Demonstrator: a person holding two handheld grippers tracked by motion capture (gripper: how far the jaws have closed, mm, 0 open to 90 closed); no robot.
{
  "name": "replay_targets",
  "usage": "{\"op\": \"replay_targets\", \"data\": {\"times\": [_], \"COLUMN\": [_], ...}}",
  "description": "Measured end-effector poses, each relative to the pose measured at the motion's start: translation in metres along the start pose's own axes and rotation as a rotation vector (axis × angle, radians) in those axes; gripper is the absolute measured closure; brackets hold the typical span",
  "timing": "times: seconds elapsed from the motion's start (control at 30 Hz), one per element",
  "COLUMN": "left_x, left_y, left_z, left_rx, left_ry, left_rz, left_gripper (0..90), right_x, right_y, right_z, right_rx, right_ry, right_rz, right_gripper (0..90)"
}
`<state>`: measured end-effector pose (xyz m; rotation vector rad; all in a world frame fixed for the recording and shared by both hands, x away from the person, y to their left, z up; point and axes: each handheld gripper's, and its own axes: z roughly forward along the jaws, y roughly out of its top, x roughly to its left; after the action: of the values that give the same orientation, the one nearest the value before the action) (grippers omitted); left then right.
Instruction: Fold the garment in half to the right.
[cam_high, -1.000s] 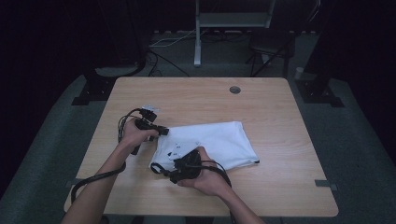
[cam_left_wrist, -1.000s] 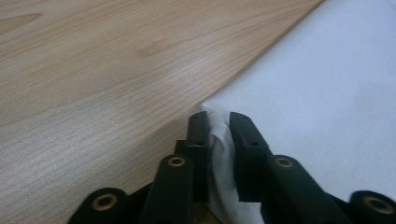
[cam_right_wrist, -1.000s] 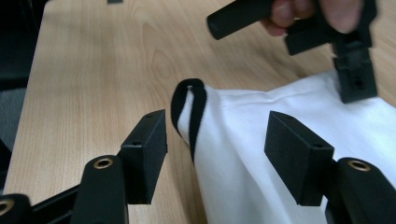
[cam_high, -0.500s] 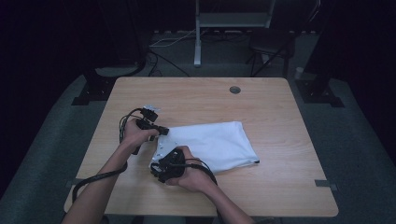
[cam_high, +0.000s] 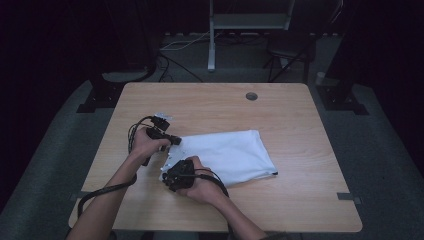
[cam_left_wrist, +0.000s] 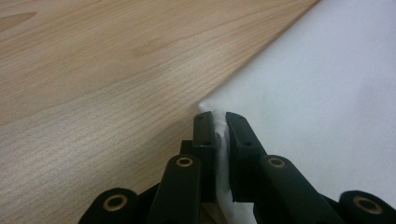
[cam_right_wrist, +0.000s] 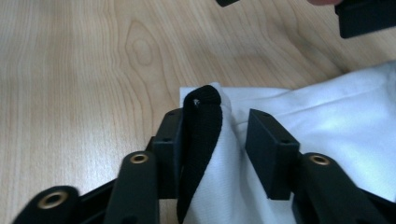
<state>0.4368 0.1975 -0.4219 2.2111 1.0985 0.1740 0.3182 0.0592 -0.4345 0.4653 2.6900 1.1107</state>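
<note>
White cloth bag (cam_high: 227, 156) lay flat on wooden table (cam_high: 210, 105), near centre, its open end to left. My left gripper (cam_left_wrist: 219, 128) was pressed together on far-left corner of bag, thin fold of cloth pinched between jaws. My right gripper (cam_right_wrist: 229, 128) sat at near-left corner; jaws had just been closing, black strap (cam_right_wrist: 201, 140) and cloth between them, gap at one jaw, no grip yet. Step, as I judged: taking both corners. Next move needed right jaws fully pinching before any lift.
</note>
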Motion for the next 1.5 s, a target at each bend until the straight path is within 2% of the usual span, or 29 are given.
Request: {"op": "replay_targets", "data": {"times": [0.17,0.27,0.37,0.47,0.57,0.63,0.73,1.0,1.43,1.5], "left_x": [-0.002,-0.005,-0.006,-0.006,-0.006,-0.005,-0.006,-0.019,-0.039,-0.045], "left_y": [0.001,0.001,0.002,0.004,0.006,0.007,0.01,0.025,0.05,0.057], "left_z": [0.001,0.002,0.002,0.0,-0.005,-0.007,-0.012,-0.024,-0.038,-0.041], "left_rx": [0.005,-0.003,-0.009,-0.02,-0.033,-0.037,-0.045,-0.061,-0.059,-0.063], "left_ry": [-0.011,-0.013,-0.02,-0.028,-0.029,-0.031,-0.033,-0.031,0.011,0.02], "left_rz": [0.003,0.001,-0.005,-0.011,-0.019,-0.017,-0.022,0.013,0.075,0.088], "left_gripper": [84.0,84.3,84.4,84.4,84.5,84.5,84.5,84.4,84.4,84.4], "right_x": [-0.006,-0.005,-0.002,-0.001,-0.004,-0.004,-0.005,-0.008,-0.016,-0.019], "right_y": [-0.003,-0.003,-0.002,-0.003,-0.005,-0.005,-0.002,0.002,0.002,0.002], "right_z": [-0.001,-0.001,-0.001,-0.003,-0.011,-0.013,-0.025,-0.044,-0.075,-0.085], "right_rx": [-0.014,-0.017,-0.01,-0.03,-0.076,-0.085,-0.125,-0.184,-0.269,-0.292], "right_ry": [-0.015,-0.03,-0.045,-0.039,-0.034,-0.034,-0.032,-0.032,-0.045,-0.054], "right_rz": [0.048,0.036,0.025,0.033,0.051,0.053,0.056,0.07,0.091,0.102], "right_gripper": [79.6,82.4,83.1,83.2,83.2,83.2,83.2,83.2,83.1,83.1]}}
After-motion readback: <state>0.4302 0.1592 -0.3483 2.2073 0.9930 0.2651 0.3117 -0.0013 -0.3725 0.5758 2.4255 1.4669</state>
